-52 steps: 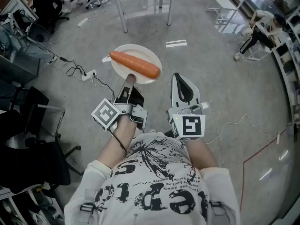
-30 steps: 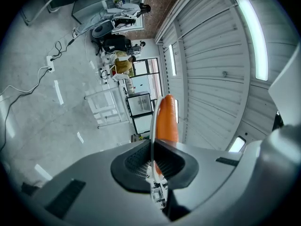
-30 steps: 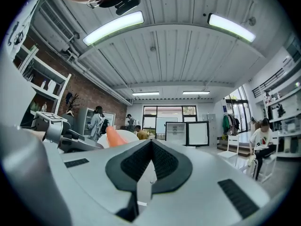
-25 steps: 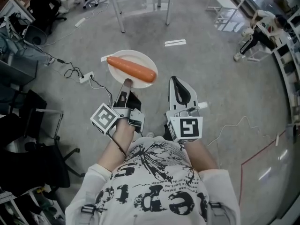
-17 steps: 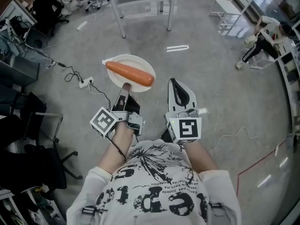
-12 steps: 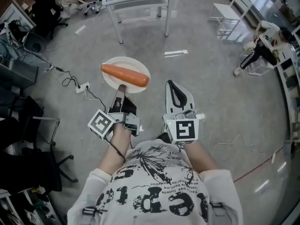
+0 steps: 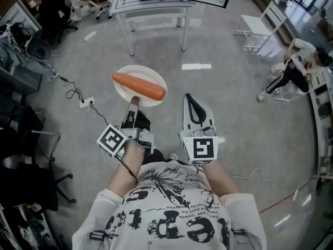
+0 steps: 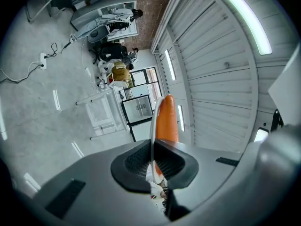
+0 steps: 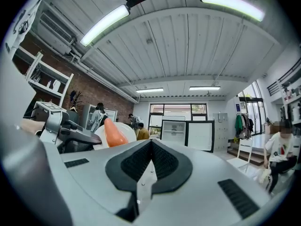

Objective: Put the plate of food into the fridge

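In the head view, the plate's [image 7: 126,91] near rim is clamped in the left gripper [image 7: 133,101]. The right gripper [image 7: 191,96] is closed on nothing just beside it. Bare floor [image 7: 218,46] is seen beyond both.

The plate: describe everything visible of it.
The plate is round, white and shallow, with a smooth surface like ceramic or plastic. It is held roughly level in the air above the grey floor, in front of the person. The left gripper is shut on its near rim, and nothing else supports it. One orange carrot lies across its middle.
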The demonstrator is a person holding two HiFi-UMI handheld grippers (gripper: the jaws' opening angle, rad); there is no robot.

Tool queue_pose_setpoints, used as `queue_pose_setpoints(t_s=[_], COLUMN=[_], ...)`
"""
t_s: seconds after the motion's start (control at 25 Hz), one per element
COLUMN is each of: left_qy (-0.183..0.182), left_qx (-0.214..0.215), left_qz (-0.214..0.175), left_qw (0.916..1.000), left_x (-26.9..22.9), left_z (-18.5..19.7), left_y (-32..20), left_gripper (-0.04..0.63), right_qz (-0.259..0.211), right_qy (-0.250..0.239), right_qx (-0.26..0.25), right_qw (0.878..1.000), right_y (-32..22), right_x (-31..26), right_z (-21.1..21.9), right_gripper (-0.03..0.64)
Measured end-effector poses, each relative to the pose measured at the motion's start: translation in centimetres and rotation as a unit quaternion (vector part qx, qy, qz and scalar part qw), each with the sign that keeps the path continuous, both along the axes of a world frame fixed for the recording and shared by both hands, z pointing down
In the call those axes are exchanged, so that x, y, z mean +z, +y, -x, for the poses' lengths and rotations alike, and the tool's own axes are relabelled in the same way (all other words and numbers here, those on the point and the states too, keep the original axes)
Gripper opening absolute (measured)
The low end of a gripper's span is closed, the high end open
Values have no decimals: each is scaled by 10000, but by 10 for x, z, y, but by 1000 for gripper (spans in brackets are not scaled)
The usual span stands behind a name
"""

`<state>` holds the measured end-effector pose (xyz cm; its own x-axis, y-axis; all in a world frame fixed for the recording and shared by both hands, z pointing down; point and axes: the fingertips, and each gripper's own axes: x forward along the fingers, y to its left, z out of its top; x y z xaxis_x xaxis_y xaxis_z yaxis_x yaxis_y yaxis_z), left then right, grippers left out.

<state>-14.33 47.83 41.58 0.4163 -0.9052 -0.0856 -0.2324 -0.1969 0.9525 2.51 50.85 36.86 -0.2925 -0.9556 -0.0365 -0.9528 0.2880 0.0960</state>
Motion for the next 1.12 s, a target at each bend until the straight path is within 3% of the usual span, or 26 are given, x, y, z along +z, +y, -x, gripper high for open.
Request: queue_pose_setpoints(t_s=[0.32, 0.56, 0.68, 1.12], left_qy=[-39, 138, 47, 299], left_qx=[226, 420, 585, 925], left_qz=[29, 52, -25, -135], left_qw=[9997, 9990, 9983, 9952], left_x=[5, 5, -3, -15], left_z=[-36, -31, -26, 0], left_y=[-68, -143, -187, -326], left_gripper=[21, 21, 21, 21], right_qz=[96, 78, 140, 88], right_qy=[-30, 93, 281, 309], right_qx=[79, 188, 189, 549], right_qw=[9999, 9997, 9993, 9980], right_y=[-64, -133, -175, -307], right_x=[17, 14, 11, 0], right_z=[-24, -11, 1, 33], right_gripper=[2, 2, 2, 2])
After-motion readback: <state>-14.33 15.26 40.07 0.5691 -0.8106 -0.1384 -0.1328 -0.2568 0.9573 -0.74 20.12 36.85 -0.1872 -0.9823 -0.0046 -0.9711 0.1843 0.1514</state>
